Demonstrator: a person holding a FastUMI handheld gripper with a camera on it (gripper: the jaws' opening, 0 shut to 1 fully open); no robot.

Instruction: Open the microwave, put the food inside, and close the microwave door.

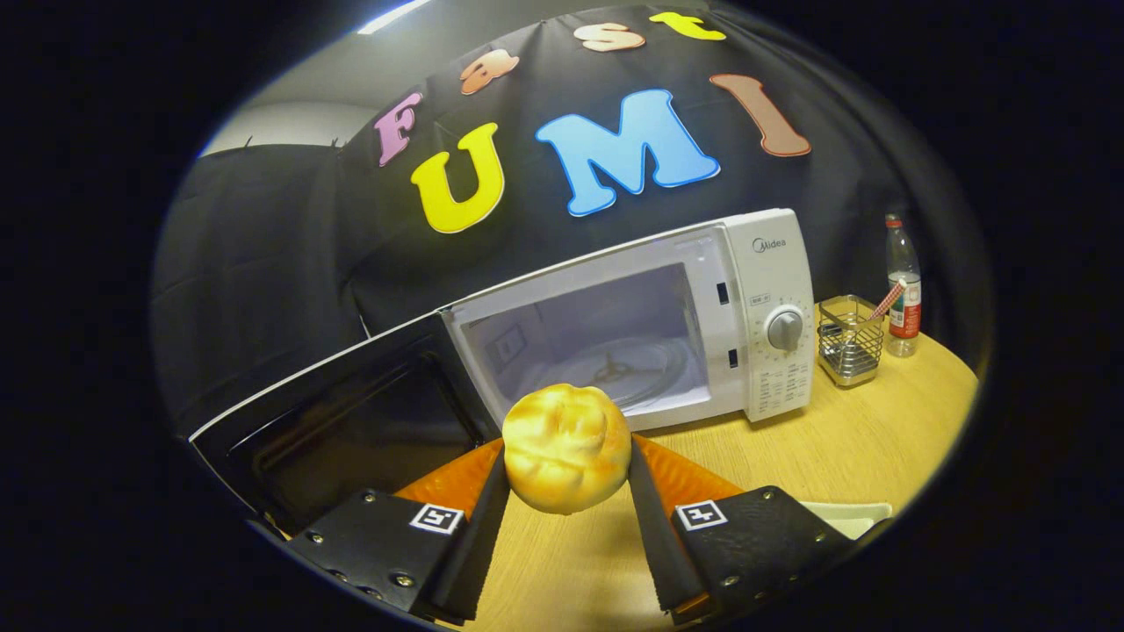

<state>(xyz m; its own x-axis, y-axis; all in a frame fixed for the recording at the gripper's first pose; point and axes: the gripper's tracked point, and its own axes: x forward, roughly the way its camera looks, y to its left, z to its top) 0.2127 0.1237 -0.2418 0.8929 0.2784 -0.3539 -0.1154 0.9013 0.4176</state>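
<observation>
Between the two fingers of the tool (pixel 566 478), a round golden bun (pixel 566 448) is clamped, one finger pressing on each flank, and it is carried above the pale wooden desk (pixel 843 448) rather than resting on it.

Straight ahead of the bun, at about twelve o'clock from the tool, stands the white microwave (pixel 755 290). Its cavity (pixel 597 338) is open and faces the tool, with the glass turntable (pixel 632 364) visible on its floor just beyond the bun. The dark door (pixel 351 421) is swung out to about ten o'clock, hinged on the left side of the cavity, so it lies beside the path and not across it. In my judgement the coming move turns on this: the food sits on the line from the tool to the opening, and a forward push with a slight lift over the sill should carry it onto the turntable. The bun is nearly round, so no long axis matters.

At about one o'clock is the control panel with its dial (pixel 784 329); "Midea" is printed near the top, and the smaller print below is too fine to read. Further off at two o'clock a wire basket (pixel 847 342) stands just beside a plastic bottle (pixel 903 290). A pale dish (pixel 856 518) edges in at four o'clock.
</observation>
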